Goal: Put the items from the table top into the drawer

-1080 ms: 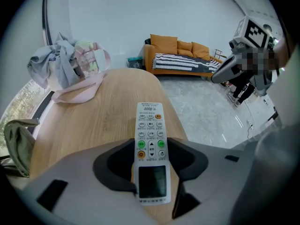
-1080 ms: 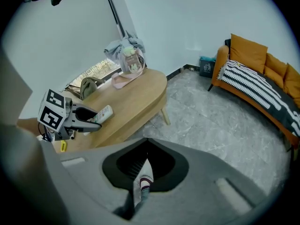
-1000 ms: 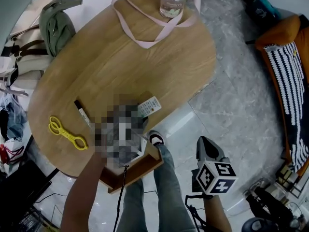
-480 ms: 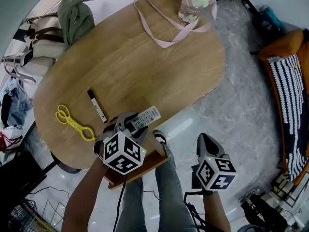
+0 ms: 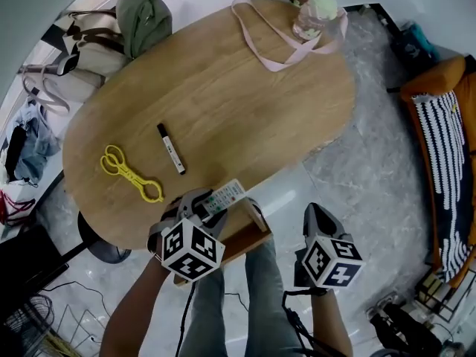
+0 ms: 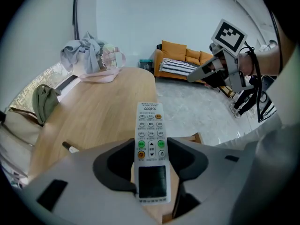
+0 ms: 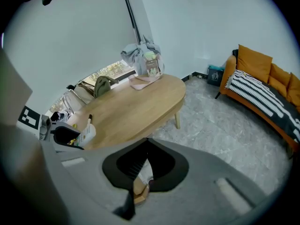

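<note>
The left gripper (image 5: 201,204) points steeply down at the near edge of the table (image 5: 223,95), forearm reaching in from below. Its jaws are clamped on the sides of the white remote control (image 6: 151,142), held just beside the open wooden drawer (image 5: 247,241). The right gripper (image 7: 147,144) hangs over the floor, tilted down, its jaws seemingly pressed together on nothing. A marker (image 5: 171,149) and yellow tongs (image 5: 131,173) lie on the tabletop.
</note>
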